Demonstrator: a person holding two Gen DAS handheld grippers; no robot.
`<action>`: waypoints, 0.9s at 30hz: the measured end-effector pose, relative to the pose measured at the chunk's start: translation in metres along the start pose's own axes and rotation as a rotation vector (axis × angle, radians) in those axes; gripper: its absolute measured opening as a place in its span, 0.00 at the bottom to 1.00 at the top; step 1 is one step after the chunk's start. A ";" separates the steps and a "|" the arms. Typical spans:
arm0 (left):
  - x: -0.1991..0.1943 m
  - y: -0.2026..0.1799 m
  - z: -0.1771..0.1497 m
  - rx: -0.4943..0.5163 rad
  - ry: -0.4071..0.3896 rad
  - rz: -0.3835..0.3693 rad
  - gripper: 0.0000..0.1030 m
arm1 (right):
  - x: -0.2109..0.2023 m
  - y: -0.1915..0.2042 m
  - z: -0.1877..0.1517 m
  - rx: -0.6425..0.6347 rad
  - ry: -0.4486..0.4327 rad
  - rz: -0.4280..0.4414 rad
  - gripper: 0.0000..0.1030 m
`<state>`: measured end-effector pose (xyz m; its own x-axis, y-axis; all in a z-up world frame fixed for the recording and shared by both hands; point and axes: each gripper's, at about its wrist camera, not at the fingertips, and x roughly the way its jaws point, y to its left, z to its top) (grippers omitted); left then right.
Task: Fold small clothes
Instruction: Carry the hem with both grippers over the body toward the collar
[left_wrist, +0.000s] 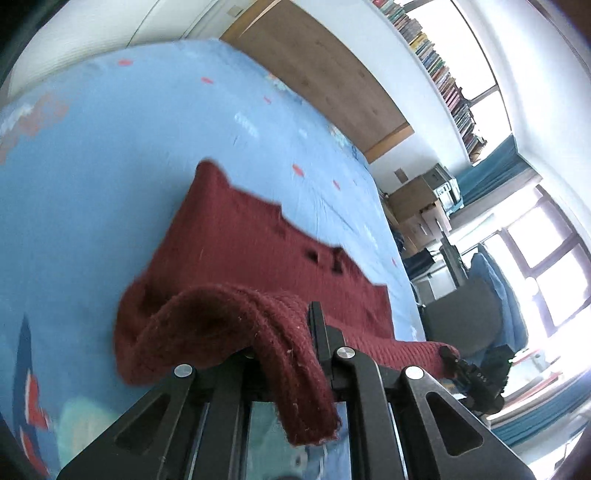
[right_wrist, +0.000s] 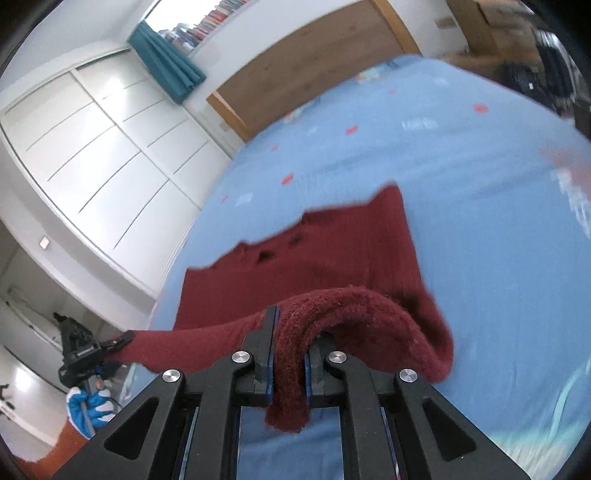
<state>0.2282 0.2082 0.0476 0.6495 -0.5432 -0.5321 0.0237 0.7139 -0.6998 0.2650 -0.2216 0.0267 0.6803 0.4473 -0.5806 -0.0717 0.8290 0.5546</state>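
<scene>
A dark red knitted garment (left_wrist: 266, 236) hangs over the blue bed sheet (left_wrist: 110, 166), stretched between both grippers. My left gripper (left_wrist: 284, 350) is shut on one near corner of it; the knit drapes over the fingers. My right gripper (right_wrist: 290, 354) is shut on the other near corner (right_wrist: 291, 387), which hangs down between the pads. The garment (right_wrist: 314, 251) spreads away toward the bed, its far edge resting on or near the sheet. The right gripper shows in the left wrist view (left_wrist: 476, 384) and the left gripper in the right wrist view (right_wrist: 85, 354).
The bed has a wooden headboard (left_wrist: 325, 70). White wardrobe doors (right_wrist: 92, 147) stand to one side. A bookshelf (left_wrist: 443, 74), window and cardboard boxes (left_wrist: 417, 206) lie beyond the bed. A blue-and-white gloved hand (right_wrist: 88, 406) holds the left gripper.
</scene>
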 end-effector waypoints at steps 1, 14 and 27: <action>0.006 -0.002 0.006 0.007 -0.005 0.009 0.07 | 0.007 0.002 0.012 -0.011 -0.009 -0.012 0.10; 0.124 0.031 0.046 0.023 0.083 0.239 0.07 | 0.112 -0.029 0.071 0.028 0.030 -0.157 0.10; 0.147 0.066 0.058 -0.079 0.090 0.221 0.31 | 0.168 -0.072 0.070 0.176 0.106 -0.221 0.19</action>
<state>0.3693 0.2014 -0.0495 0.5621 -0.4171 -0.7142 -0.1737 0.7847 -0.5950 0.4353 -0.2297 -0.0696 0.5844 0.3026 -0.7530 0.2035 0.8436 0.4970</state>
